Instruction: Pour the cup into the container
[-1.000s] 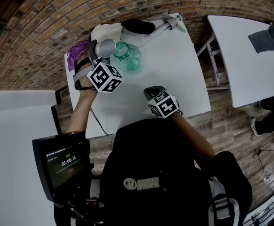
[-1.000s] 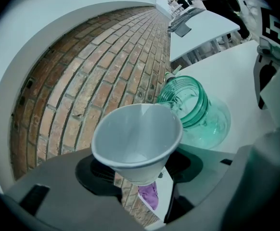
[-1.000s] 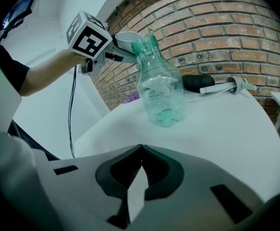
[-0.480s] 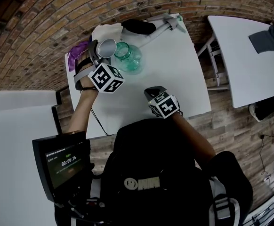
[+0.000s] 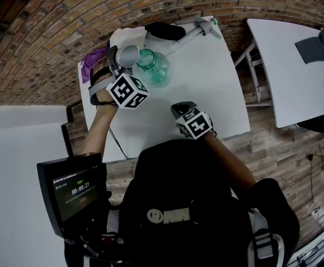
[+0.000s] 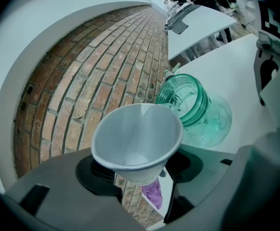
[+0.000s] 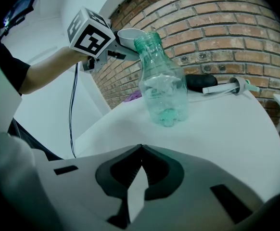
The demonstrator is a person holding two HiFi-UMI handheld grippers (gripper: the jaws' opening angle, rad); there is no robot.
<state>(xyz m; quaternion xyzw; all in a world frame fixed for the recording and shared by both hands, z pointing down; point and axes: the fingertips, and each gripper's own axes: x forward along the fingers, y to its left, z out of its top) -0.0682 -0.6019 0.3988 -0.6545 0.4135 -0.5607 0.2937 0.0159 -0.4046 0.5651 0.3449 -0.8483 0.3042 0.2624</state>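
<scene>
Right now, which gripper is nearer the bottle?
Left. The left gripper holds the cup right beside the bottle's mouth; the right gripper sits shut and apart from it, nearer the person.

Bright, even light throughout, with no hard shadows. In the head view the white table (image 5: 201,82) is close to blown out and shows little surface detail. Heavy fisheye in all three views: courses of the brick wall (image 6: 96,76) bow into arcs, and both gripper views have black vignetted corners.

At the left gripper (image 6: 140,170), the paper cup (image 6: 137,134) between its jaws is sharp and softly shaded inside. The gripper body nearest the lens is soft. The green bottle (image 6: 197,109) just beyond the cup shows pale glints.

At the right gripper (image 7: 139,165) the jaws are blurred. The bottle ahead of them is crisp.
</scene>
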